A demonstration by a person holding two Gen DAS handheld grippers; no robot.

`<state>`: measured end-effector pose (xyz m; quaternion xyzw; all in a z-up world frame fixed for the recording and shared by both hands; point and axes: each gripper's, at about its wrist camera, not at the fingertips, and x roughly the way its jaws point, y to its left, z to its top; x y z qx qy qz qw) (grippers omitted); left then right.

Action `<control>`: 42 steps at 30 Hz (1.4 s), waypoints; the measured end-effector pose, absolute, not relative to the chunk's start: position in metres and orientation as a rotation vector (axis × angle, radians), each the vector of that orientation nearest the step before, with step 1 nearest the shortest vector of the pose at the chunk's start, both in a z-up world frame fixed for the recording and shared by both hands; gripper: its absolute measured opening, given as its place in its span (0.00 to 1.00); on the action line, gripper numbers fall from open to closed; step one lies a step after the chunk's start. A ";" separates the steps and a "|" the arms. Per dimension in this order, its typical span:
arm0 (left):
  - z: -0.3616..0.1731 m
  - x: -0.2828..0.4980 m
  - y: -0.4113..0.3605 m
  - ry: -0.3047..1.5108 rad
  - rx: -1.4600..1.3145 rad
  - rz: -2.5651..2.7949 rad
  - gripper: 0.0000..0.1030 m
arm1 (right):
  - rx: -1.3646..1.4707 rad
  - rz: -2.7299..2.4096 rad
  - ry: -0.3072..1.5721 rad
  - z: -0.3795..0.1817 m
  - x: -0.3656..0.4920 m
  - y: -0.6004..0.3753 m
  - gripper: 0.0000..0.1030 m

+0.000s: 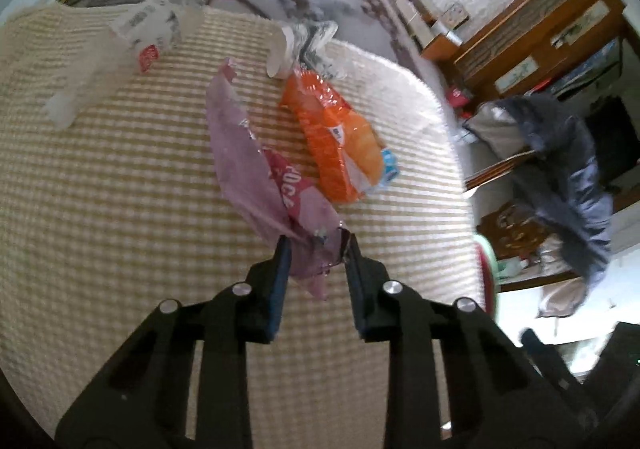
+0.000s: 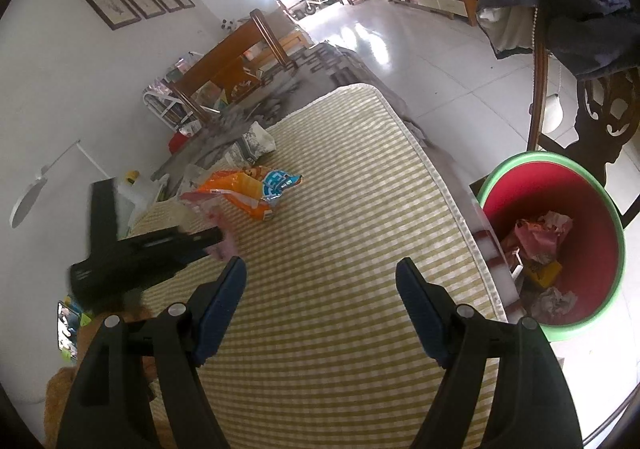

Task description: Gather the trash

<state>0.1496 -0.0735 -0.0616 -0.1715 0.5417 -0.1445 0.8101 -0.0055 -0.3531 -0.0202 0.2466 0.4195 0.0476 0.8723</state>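
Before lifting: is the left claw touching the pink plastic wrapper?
Touching. The left wrist view shows the left claw pinching the pink plastic wrapper's near corner.

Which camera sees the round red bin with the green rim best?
The right wrist view: the round red bin with the green rim shows whole beside the table, crumpled trash inside. The left wrist view catches only a blurred sliver of it past the checked tablecloth's edge.

- The pink wrapper (image 1: 256, 169) carries white capitals on a dark red band; they read roughly "POCK", cut off by a crease.
- The white wrapper (image 1: 146, 29) has grey lettering and a red patch, too blurred to read.
- The orange snack bag (image 2: 244, 189) has big white characters on its blue end, not legible.
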 end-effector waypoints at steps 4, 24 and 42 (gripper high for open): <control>-0.034 0.121 -0.056 1.082 -0.362 -0.310 0.26 | 0.514 0.095 0.879 -0.019 -0.006 -0.353 0.73; -0.070 0.046 -0.016 1.015 -0.262 -0.176 0.80 | 0.471 0.065 0.960 -0.037 0.003 -0.343 0.73; -0.093 0.053 0.035 1.083 -0.659 -0.137 0.81 | 0.187 0.149 0.976 -0.043 0.091 -0.246 0.77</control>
